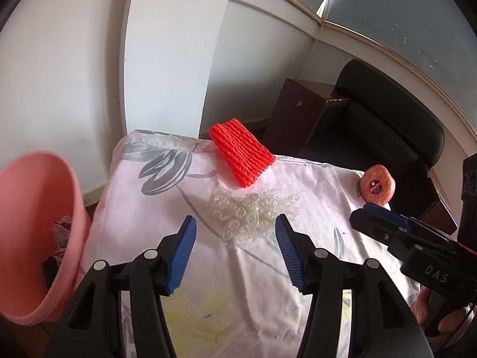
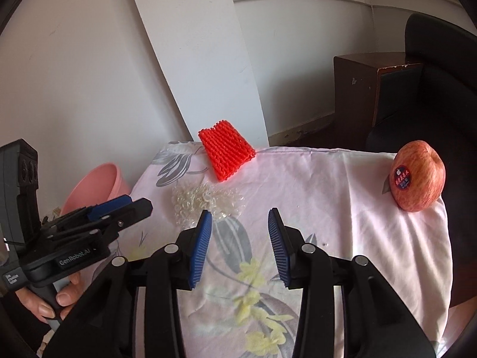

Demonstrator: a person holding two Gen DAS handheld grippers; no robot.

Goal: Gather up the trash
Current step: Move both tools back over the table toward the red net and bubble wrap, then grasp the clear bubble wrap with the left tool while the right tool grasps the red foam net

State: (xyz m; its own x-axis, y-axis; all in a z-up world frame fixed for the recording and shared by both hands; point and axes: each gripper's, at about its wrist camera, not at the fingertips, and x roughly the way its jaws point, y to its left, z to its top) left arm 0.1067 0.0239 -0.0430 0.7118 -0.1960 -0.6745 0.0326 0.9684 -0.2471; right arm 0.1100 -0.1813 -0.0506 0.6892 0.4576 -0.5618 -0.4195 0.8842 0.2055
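Observation:
A crumpled clear bubble wrap (image 1: 253, 211) lies on the flowered cloth (image 1: 208, 268), just ahead of my open, empty left gripper (image 1: 235, 232). A red foam net sleeve (image 1: 241, 155) lies beyond it at the cloth's far edge. A pink bin (image 1: 38, 208) with crumpled paper inside stands at the left, below the table. In the right wrist view my right gripper (image 2: 240, 223) is open and empty over the cloth (image 2: 328, 223), with the bubble wrap (image 2: 205, 200) ahead to its left, the red sleeve (image 2: 226, 153) farther back and the pink bin (image 2: 95, 188) at the left.
An apple with a sticker (image 2: 417, 176) sits at the cloth's right edge; it also shows in the left wrist view (image 1: 377, 183). A dark wooden cabinet (image 1: 301, 113) and a black chair (image 1: 387, 113) stand behind the table. A white board (image 2: 193, 53) leans on the wall.

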